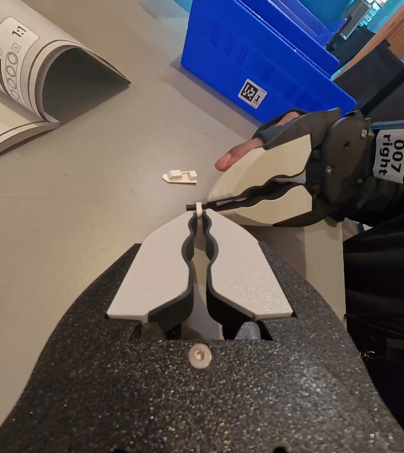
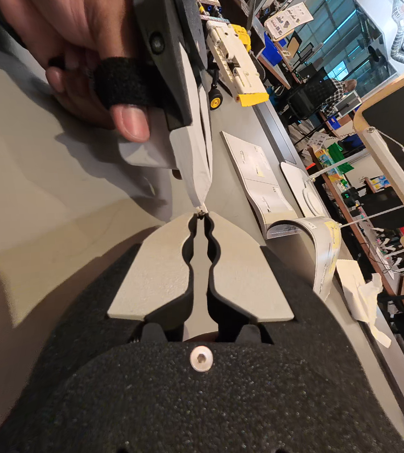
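Left wrist view, frame centre: left gripper (image 1: 199, 212) pinches white ring piece (image 1: 198, 207); right gripper (image 1: 216, 205) clamps black pin (image 1: 192, 207) threaded through it. Risk: thin tip grips, pin may slip or skew.

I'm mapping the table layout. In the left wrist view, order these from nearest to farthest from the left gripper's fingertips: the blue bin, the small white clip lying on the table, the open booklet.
1. Small white clip: just ahead of the left gripper, slightly left.
2. Blue bin: farther ahead, to the right.
3. Open booklet: far left; close to the bin's distance, so this order is tentative.
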Available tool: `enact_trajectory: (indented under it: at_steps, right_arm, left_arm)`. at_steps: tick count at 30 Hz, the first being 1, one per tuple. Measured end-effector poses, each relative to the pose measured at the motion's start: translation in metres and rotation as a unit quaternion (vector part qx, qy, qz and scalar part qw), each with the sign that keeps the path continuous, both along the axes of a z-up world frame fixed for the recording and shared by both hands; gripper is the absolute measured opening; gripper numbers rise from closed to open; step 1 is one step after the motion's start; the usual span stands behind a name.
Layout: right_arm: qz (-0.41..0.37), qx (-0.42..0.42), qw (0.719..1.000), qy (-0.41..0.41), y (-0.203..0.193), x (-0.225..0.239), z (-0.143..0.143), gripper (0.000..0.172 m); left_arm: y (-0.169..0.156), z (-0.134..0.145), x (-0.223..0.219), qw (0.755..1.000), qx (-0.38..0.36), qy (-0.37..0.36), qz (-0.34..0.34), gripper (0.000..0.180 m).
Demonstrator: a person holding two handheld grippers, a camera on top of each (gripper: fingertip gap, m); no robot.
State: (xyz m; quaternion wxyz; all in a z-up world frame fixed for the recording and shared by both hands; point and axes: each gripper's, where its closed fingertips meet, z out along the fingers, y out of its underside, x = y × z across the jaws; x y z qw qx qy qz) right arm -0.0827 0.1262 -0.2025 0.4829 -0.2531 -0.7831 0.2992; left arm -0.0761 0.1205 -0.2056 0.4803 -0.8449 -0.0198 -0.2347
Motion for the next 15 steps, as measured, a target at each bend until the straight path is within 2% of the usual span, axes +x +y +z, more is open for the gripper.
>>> enact_trajectory:
  at_steps: [4,8,10,15]
  right_arm:
    - [0.007,0.016,1.000,0.022,0.001,0.002,0.005,0.004]
    - [0.021,0.072,0.995,0.070,0.004,0.005,0.012,0.004]
    - [0.050,0.092,0.989,0.106,-0.001,0.010,0.019,0.004]
    - [0.142,0.156,0.957,0.199,-0.021,0.027,0.030,0.004]
  left_arm:
    - [-0.001,0.002,0.005,1.000,0.004,-0.006,-0.022,0.006]
    - [-0.004,0.012,0.006,0.998,0.021,-0.041,-0.045,0.020]
    - [-0.007,0.022,0.006,0.995,0.039,-0.072,-0.065,0.027]
    - [-0.018,0.033,0.018,0.976,0.045,-0.164,-0.137,0.026]
